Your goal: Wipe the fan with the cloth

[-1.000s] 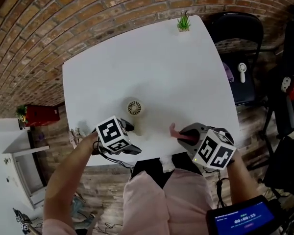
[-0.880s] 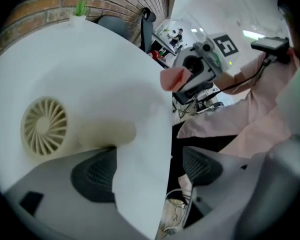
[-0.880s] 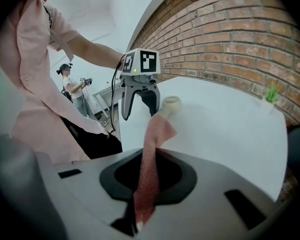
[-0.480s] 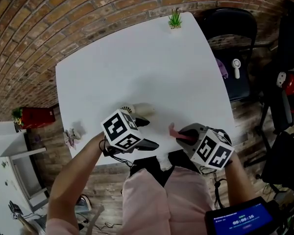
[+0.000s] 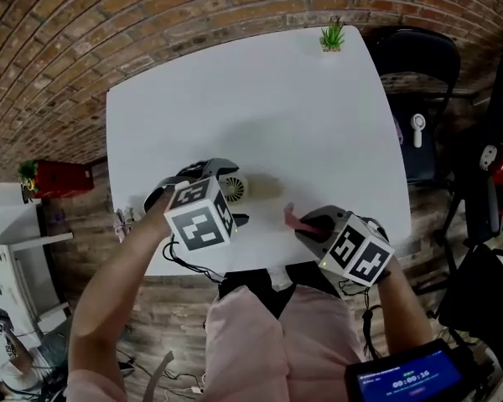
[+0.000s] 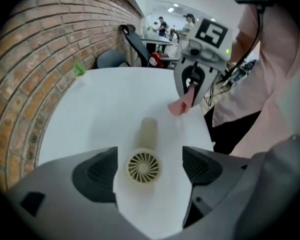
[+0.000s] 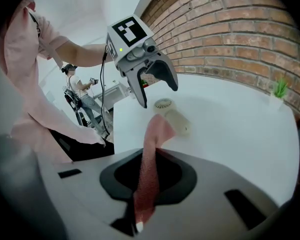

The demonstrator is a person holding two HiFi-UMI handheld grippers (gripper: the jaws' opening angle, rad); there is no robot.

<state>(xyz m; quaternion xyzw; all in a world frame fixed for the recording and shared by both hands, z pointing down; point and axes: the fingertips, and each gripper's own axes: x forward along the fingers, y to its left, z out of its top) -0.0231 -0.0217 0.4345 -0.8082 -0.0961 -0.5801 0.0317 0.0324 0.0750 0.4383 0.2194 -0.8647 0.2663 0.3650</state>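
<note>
One step in hand, by judgement: securing small cream plastic handheld fan [image 6: 144, 165], flat on white table [image 5: 260, 99], near left | round head bracketed by left gripper [image 7: 159, 96], jaws wide, not touching | pink cloth [image 7: 150, 164] pinched tight in right gripper [image 5: 308, 229], right of fan, apart | next, probably: close on fan, bring cloth across.

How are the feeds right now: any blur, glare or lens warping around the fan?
Head view: even light, no glare, fisheye bows the table edges; fan small but clear. Left gripper view: fan grille sharp, far room washed out bright. Right gripper view: cloth close up and slightly soft, brick wall curved by the lens.
</note>
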